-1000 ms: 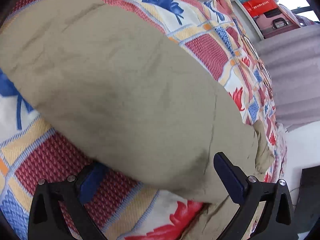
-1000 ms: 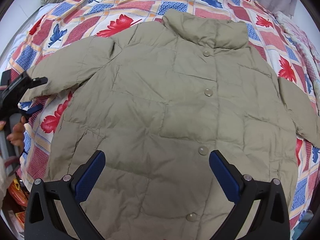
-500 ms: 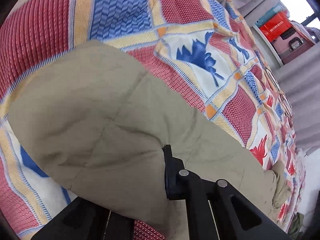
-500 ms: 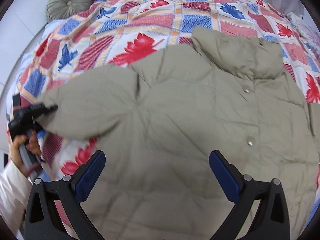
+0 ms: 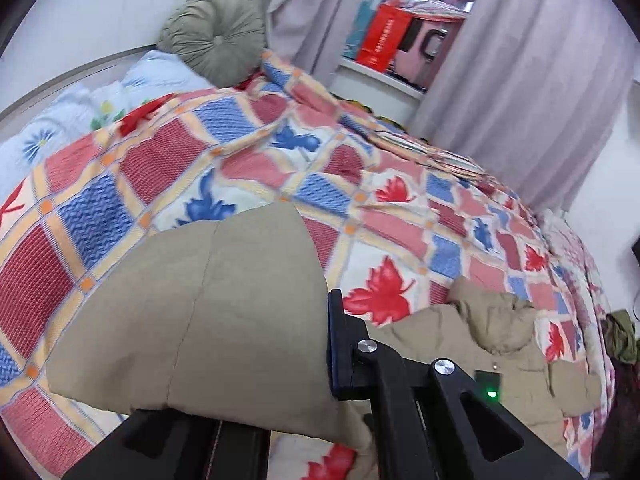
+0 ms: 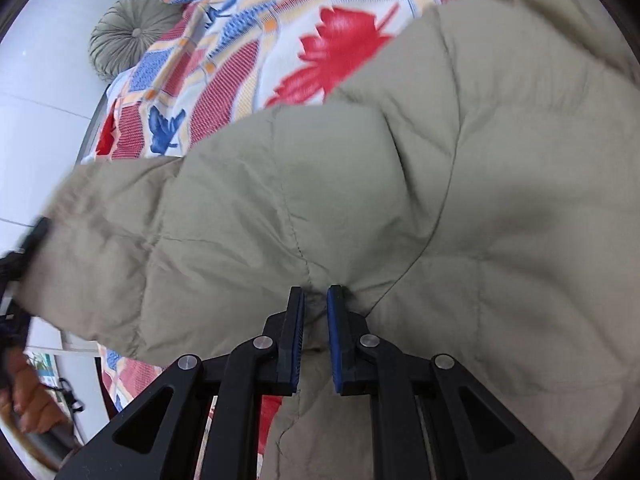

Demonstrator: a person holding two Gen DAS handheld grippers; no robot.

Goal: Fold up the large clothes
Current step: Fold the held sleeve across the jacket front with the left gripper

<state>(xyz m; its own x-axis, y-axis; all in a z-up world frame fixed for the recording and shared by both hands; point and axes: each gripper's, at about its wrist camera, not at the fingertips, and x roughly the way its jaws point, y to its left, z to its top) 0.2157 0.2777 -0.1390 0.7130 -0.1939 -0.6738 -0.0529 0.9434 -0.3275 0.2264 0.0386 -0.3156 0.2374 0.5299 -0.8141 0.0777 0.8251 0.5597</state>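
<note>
A khaki padded jacket (image 6: 460,200) lies on a bed's patchwork quilt (image 5: 360,200). The left gripper (image 5: 320,344) has its jaws clamped on the sleeve cuff (image 5: 200,300), held above the quilt. The right gripper (image 6: 315,300) has just been closing its jaws, now pinching jacket fabric beside the underarm seam.

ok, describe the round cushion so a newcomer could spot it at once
Start at the bed under the patchwork maple-leaf quilt and go to its head end by the white wall. There sits the round cushion: sage green, pleated, with a centre button, the only plain, circular thing among the patterned bedding.
</note>
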